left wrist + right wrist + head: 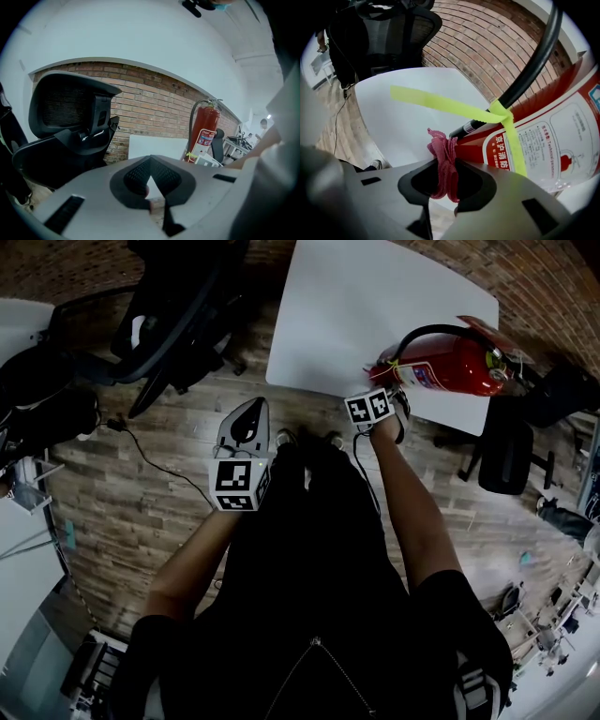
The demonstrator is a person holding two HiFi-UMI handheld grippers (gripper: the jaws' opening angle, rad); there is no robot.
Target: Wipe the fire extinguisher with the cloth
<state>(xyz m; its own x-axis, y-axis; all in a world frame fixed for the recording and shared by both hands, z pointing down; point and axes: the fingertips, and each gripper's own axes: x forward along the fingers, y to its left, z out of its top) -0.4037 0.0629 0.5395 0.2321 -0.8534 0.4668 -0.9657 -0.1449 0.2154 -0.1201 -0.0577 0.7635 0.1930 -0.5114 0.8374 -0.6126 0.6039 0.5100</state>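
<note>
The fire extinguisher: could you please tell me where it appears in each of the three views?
Head view: the extinguisher is at the upper right, by the near right corner of the table.
Left gripper view: right of centre, at the table's right edge, in front of the brick wall.
Right gripper view: close up, filling the right side, just behind the cloth.
Shared landmark: the white table, seen in all three.

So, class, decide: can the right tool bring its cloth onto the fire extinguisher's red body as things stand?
Probably yes. The right tool grips the pink cloth right beside the fire extinguisher, with seemingly nothing between them.
</note>
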